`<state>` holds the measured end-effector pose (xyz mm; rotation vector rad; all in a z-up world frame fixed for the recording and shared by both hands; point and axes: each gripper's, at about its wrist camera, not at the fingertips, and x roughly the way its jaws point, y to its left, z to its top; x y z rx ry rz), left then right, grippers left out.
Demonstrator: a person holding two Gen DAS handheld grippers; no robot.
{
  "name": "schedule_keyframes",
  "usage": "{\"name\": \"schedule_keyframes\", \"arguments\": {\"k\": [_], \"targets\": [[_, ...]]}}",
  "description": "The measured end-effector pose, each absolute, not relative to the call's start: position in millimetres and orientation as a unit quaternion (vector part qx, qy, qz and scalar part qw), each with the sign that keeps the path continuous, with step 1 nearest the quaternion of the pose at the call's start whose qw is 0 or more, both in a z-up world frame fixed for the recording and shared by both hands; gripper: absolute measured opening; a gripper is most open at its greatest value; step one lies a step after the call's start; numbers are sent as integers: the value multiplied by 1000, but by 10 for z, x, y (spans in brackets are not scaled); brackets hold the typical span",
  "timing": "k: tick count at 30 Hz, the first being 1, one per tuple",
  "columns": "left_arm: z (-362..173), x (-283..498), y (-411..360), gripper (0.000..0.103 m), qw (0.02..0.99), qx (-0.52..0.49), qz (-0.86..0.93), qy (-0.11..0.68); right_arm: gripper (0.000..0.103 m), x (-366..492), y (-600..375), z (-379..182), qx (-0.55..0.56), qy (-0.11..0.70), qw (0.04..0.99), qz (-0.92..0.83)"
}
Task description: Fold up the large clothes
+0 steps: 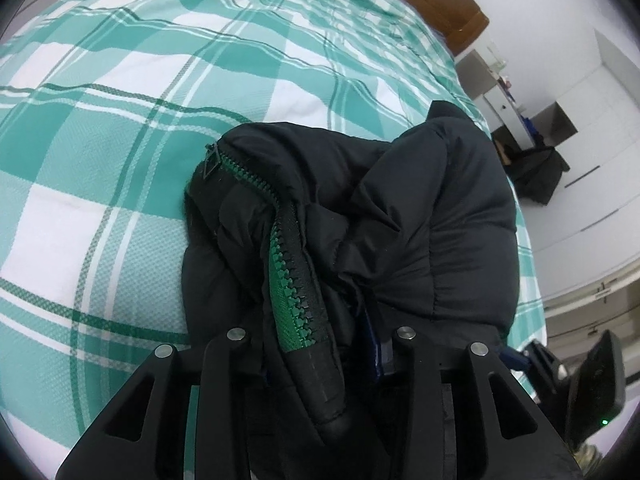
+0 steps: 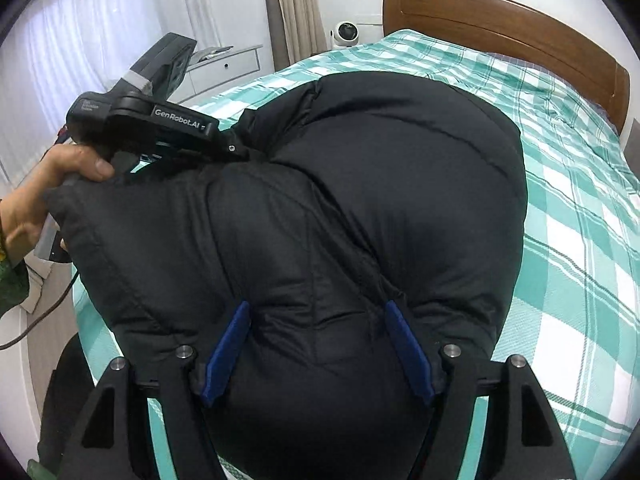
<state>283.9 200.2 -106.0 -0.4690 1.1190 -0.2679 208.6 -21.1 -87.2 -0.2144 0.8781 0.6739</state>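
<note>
Nearest the lens in the right wrist view, the right tool (image 2: 318, 344) has its two blue pads (image 2: 226, 354) spread wide around a thick bulge of the black quilted puffer jacket (image 2: 360, 200); the padding fills the gap and both pads press into it, so I judge this a grip on the fabric. In the left wrist view, the left tool (image 1: 320, 356) sits with the jacket's front edge and its green zipper tape (image 1: 290, 292) running up between the fingers. The pads themselves are mostly buried under cloth, so whether they pinch or merely frame that edge cannot be told.

Beyond the tools, the jacket lies bunched on the bed with the green-and-white checked cover (image 1: 120, 140), near the bed's lower edge. It is doubled over itself in a rounded heap, one puffy layer resting over another, with the zipper pull (image 1: 211, 164) exposed at the far end of the fold. The person's hand (image 2: 48, 184) holds the left tool's handle at the jacket's left side.

As a judgement, the fold is partway: the jacket is gathered and at least once doubled, but it is lumpy, not squared. Flattening, aligning edges and a final fold seem left. Farther off stands the brown wooden headboard (image 2: 500, 28).
</note>
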Motion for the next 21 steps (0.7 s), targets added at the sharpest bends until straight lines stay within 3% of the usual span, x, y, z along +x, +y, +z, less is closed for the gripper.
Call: {"name": "schedule_keyframes", "arguments": {"k": [8, 21], "targets": [[-968, 2823, 1975, 36, 819, -194, -118, 527, 73, 1514, -627, -314, -76, 369, 863, 337], [-1097, 2826, 1979, 46, 816, -226, -120, 519, 75, 1630, -495, -1115, -74, 414, 845, 330]]}}
